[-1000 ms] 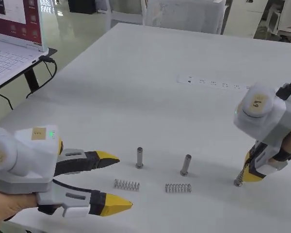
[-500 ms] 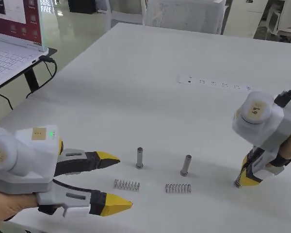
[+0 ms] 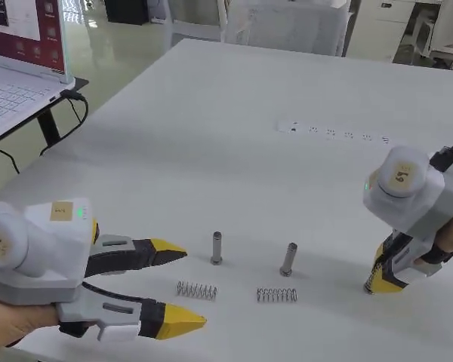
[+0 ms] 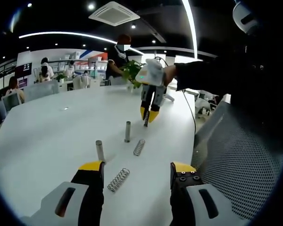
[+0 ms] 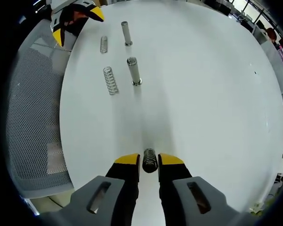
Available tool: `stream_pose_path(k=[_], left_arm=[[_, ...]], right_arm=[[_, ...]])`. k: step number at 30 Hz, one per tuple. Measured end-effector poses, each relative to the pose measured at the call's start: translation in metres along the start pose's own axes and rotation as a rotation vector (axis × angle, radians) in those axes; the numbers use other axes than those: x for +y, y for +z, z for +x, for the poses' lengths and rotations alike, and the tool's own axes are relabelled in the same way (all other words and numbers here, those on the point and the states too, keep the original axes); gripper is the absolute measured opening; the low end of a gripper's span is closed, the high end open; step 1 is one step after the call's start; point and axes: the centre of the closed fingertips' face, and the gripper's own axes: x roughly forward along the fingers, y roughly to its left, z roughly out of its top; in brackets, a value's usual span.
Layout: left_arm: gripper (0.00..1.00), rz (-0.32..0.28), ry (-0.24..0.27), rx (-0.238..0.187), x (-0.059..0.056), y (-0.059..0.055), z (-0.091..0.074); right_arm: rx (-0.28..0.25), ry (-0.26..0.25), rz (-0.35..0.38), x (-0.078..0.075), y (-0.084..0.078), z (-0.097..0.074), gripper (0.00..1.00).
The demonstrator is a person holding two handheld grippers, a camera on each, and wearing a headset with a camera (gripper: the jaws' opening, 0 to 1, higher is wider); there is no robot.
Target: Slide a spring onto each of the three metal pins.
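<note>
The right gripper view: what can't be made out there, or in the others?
- Right gripper view: the spring is seen end-on between the jaws; its coils hide what is inside.
- Head view: the right gripper covers most of that spring.
- Head view: the left edge cuts off the laptop; its screen text is too small.

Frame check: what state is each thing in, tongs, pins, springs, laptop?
left tongs: open, empty.
right tongs: shut on held spring.
held spring: upright, lower end at the table.
left pin: upright, bare.
right pin: upright, bare.
left loose spring: lying flat near left pin.
right loose spring: lying flat near right pin.
laptop: open, screen lit.
</note>
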Motion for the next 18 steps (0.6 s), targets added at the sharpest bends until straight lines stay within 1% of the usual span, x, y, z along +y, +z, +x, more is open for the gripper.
stream_pose_path(k=[4,7,9,12,18], left_arm=[[0.52,0.0,-0.001,-0.003,0.0,0.0,0.0],[0.52,0.0,-0.002,-0.004,0.0,0.001,0.0],[0.52,0.0,-0.003,-0.005,-0.001,0.001,0.0],[0.52,0.001,-0.005,-0.006,-0.001,0.001,0.0],[0.52,0.002,-0.005,-0.007,-0.001,0.001,0.0]], right_arm=[[-0.013,-0.005,-0.003,0.001,0.002,-0.003,0.16],[-0.038,-0.021,-0.01,-0.001,0.008,-0.008,0.18],[-0.053,-0.032,-0.016,-0.001,0.012,-0.011,0.18],[-0.058,-0.042,-0.031,0.0,0.015,-0.014,0.19],[-0.087,-0.065,-0.049,-0.001,0.024,-0.021,0.2]])
